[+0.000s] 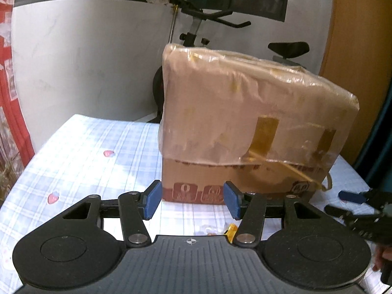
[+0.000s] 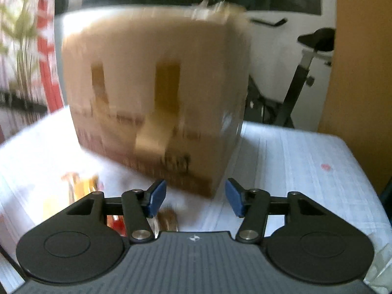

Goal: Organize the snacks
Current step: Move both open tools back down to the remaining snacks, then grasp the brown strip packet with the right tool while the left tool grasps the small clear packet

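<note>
Table (image 1: 80,147), covered in a pale blue-and-white checked cloth with small pink motifs, fills the lower half of both views.

Large brown cardboard box (image 1: 245,127), upper part wrapped in clear plastic film with amber tape strips, stands upright on the cloth, centre-right in the left wrist view. In the right wrist view the same box (image 2: 156,98) fills the centre, heavily blurred. Top not visibly open; contents cannot be seen.

Black exercise bike (image 1: 286,49) behind the box, upper centre, against a white wall. Not part of the task.

Left gripper (image 1: 192,199), lower centre: blue pads stand moderately apart with nothing between them; the box's lower edge lies beyond the tips, not touched.

Right gripper (image 2: 194,199), lower centre: jaws also part-way apart, empty; a box corner sits just beyond the tips.

Snack packets (image 2: 80,191), orange-yellow and red, lie on the cloth at lower left of the right wrist view, too blurred to identify. A small yellow wrapper (image 1: 231,232) lies on the cloth below the left gripper.

Progress, judged: early. Nothing held, loose snacks out on the table, box apparently closed. Picking up and sorting all remain.
</note>
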